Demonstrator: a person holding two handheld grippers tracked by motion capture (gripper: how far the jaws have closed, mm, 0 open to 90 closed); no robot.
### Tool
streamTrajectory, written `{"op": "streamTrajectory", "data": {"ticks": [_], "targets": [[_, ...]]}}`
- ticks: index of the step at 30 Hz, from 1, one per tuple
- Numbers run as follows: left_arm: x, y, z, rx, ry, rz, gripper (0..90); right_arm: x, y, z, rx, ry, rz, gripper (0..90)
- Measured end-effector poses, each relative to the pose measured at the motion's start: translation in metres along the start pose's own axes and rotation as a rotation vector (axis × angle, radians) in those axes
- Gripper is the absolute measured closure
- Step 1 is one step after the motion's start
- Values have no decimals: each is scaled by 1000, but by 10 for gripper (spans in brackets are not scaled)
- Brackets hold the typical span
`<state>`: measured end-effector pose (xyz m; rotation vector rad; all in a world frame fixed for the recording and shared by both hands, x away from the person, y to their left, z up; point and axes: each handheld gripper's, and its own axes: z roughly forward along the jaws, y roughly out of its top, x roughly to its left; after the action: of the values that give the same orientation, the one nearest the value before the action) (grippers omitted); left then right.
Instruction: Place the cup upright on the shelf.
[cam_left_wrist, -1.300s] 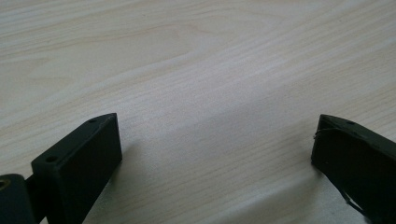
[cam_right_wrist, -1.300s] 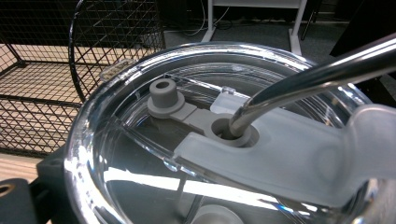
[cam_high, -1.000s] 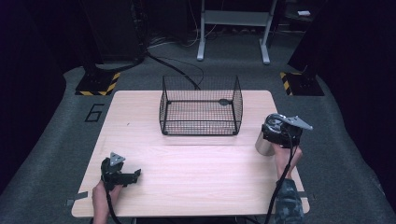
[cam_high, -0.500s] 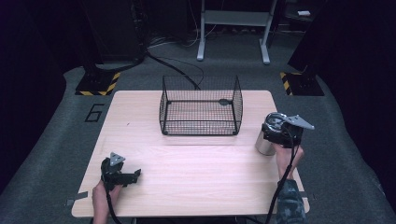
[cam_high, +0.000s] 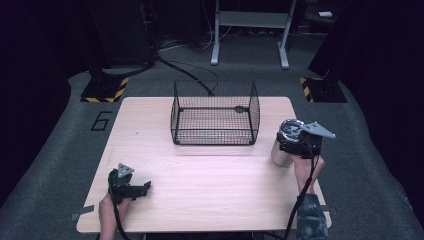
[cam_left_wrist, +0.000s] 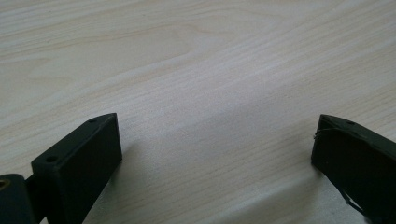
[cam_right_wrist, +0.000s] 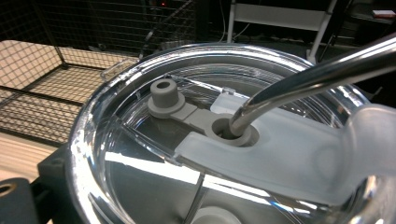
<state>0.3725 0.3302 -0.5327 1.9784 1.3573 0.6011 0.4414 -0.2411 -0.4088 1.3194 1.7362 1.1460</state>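
Right gripper view puts you right over a steel tumbler (cam_right_wrist: 196, 154): clear plastic lid, grey stopper, shiny metal straw (cam_right_wrist: 317, 74) poking out at a slant. It stands upright near the surface's (cam_high: 210, 195) right edge, beside the wire basket (cam_high: 215, 112). Right gripper (cam_high: 289, 145) sits clamped around it. Left gripper (cam_high: 141, 188) rests low at the front-left, its 2 jaws spread wide.

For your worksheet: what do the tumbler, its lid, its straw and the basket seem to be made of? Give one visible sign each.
Tumbler: probably brushed steel, dull silver sheen.
Lid: clear plastic, see-through with glare.
Straw: polished metal, mirror-like highlights.
Basket: black wire, likely coated, open grid mesh.
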Motion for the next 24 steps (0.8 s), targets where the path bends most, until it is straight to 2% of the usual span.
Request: {"op": "streamTrajectory", "data": {"ticks": [24], "targets": [[0,0,0,0,0,-1,15,31,9,-4,15,99,-51,32]]}}
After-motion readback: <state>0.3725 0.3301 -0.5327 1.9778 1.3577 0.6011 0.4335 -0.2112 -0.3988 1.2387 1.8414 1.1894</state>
